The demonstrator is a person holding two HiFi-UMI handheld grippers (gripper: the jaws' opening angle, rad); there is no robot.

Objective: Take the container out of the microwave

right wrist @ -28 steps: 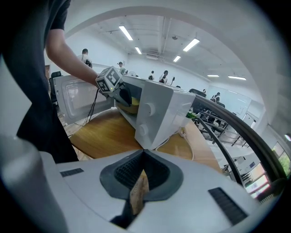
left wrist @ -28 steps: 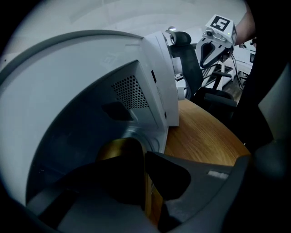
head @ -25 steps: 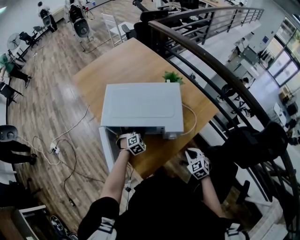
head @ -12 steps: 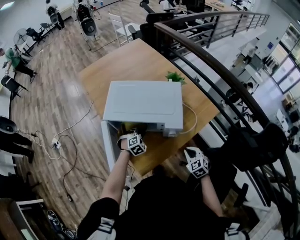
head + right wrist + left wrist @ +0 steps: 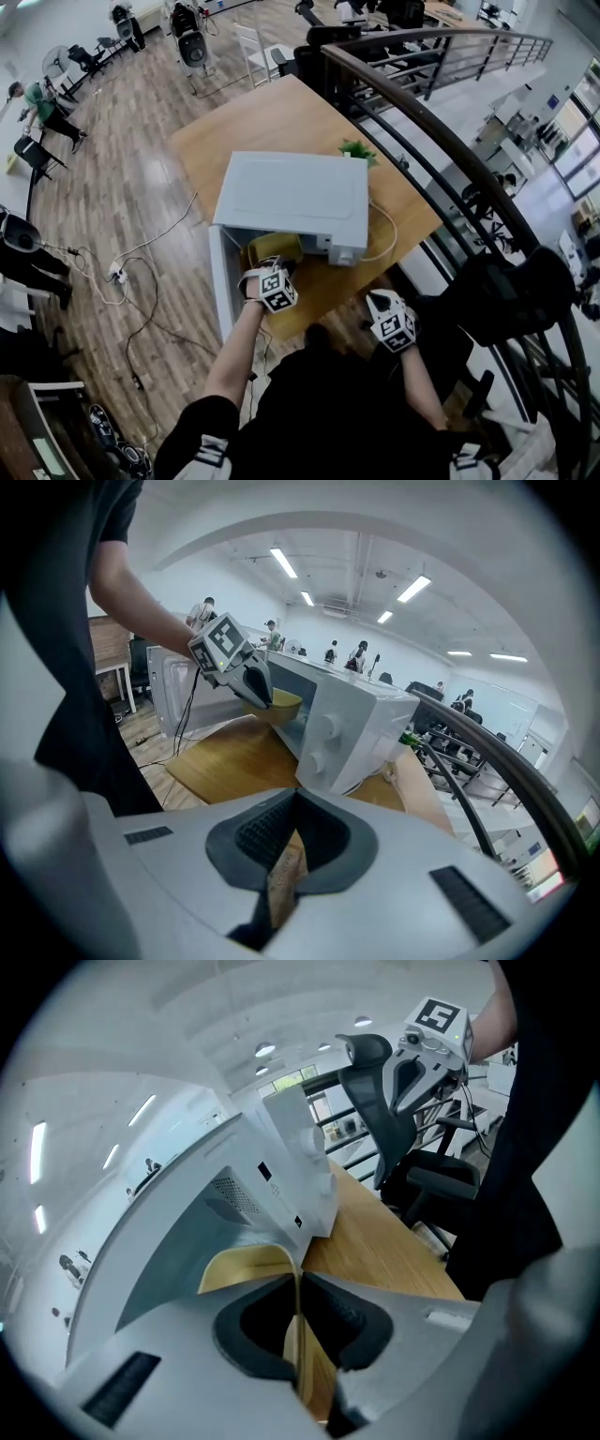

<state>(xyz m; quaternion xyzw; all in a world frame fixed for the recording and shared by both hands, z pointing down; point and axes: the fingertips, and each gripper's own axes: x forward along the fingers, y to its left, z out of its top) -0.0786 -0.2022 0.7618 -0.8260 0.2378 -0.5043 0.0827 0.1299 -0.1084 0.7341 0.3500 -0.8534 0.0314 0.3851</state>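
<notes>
A white microwave (image 5: 291, 192) sits on the wooden table (image 5: 253, 122) with its door (image 5: 218, 281) swung open to the left. A yellow container (image 5: 272, 247) sticks partly out of the cavity. My left gripper (image 5: 272, 269) is shut on its near rim; in the left gripper view the thin yellow wall (image 5: 246, 1267) runs between the closed jaws (image 5: 298, 1288). The right gripper view shows the same container (image 5: 279, 705) held at the microwave's mouth (image 5: 347, 724). My right gripper (image 5: 380, 300) hangs off the table's near edge, jaws shut (image 5: 286, 855), touching nothing.
A small green plant (image 5: 356, 150) stands behind the microwave, and a white cable (image 5: 384, 234) loops at its right. A dark curved railing (image 5: 422, 122) runs close along the table's right side. Cords and a power strip (image 5: 117, 275) lie on the wooden floor at left.
The yellow container has come out of the microwave cavity toward me, pulled by my left gripper. My right gripper has barely moved.
</notes>
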